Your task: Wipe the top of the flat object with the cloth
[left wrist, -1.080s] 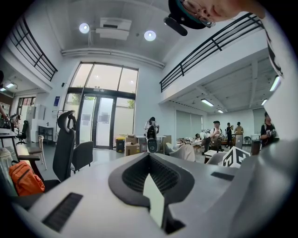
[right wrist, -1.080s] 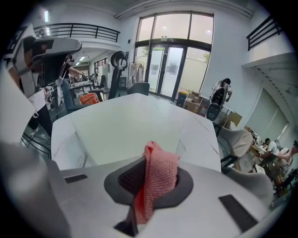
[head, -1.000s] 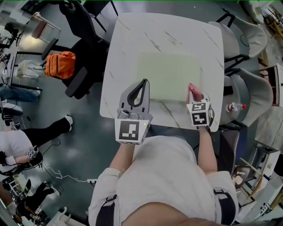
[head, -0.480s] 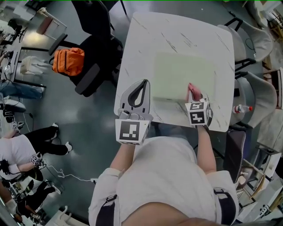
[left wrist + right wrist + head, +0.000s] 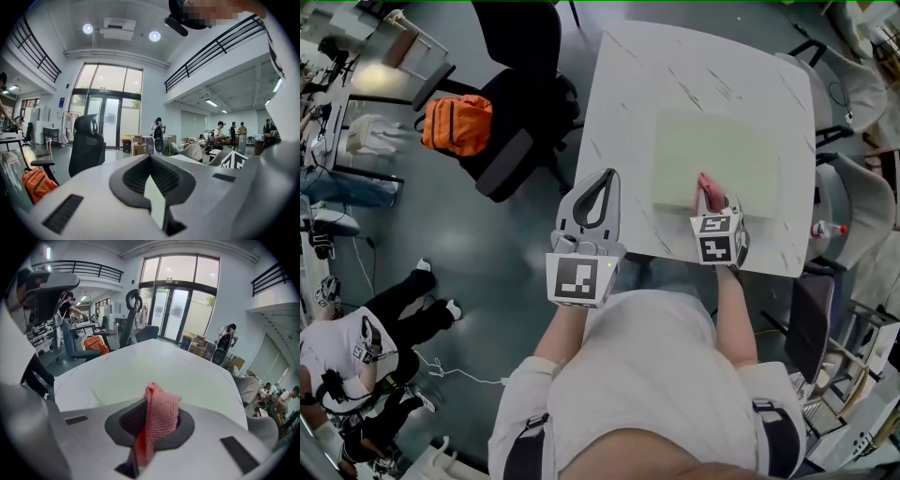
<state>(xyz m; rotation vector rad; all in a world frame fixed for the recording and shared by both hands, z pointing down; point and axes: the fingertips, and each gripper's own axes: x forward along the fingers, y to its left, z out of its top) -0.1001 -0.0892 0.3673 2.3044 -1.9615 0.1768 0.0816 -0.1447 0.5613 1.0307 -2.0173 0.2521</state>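
Right tool (image 5: 710, 197) clamps the pink cloth (image 5: 157, 420) at the mat's (image 5: 717, 155) near edge, open mat ahead. Left tool (image 5: 604, 178), jaws together and empty, sits at the worktop's (image 5: 637, 84) left edge.

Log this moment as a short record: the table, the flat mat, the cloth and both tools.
table: white, marbled top
mat: pale green, lying flat on the table
cloth: pink, bunched, above the mat's near edge
right tool: shut on the cloth, which sticks out past the jaws
left tool: jaws together, nothing between them, by the table's near-left edge, off the mat
cloth touching mat: cannot tell
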